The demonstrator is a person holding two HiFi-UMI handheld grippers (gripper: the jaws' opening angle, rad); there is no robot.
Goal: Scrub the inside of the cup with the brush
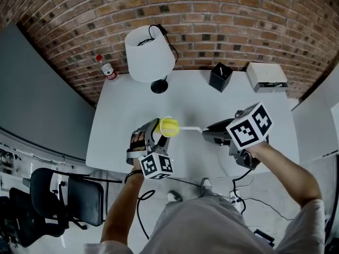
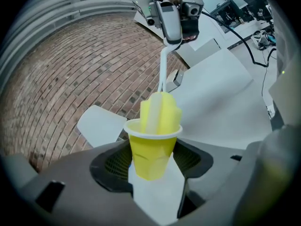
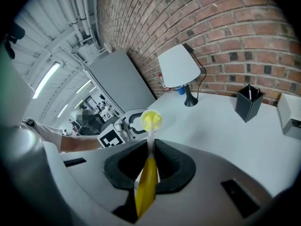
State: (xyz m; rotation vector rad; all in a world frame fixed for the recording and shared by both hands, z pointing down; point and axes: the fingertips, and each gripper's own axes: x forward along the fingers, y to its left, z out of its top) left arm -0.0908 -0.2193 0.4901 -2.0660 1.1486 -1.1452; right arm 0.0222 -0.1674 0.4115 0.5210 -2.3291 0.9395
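A yellow cup (image 2: 151, 152) with a white rim is clamped between the jaws of my left gripper (image 2: 153, 166), held above the white table (image 1: 196, 97). In the head view the cup (image 1: 168, 126) lies tipped toward the right, with the left gripper (image 1: 153, 136) around it. A brush with a yellow sponge head (image 2: 161, 111) and a white stem sits partly inside the cup. My right gripper (image 3: 149, 166) is shut on the brush's yellow handle (image 3: 146, 187); the stem runs ahead to the sponge head (image 3: 151, 120). In the head view the right gripper (image 1: 212, 133) is to the cup's right.
A white lamp (image 1: 149, 53) stands at the table's back, with a plastic bottle (image 1: 107, 69) to its left. A black pen holder (image 1: 220, 77) and a white box (image 1: 266, 76) are at the back right. Brick wall behind. An office chair (image 1: 63, 194) is left of the table.
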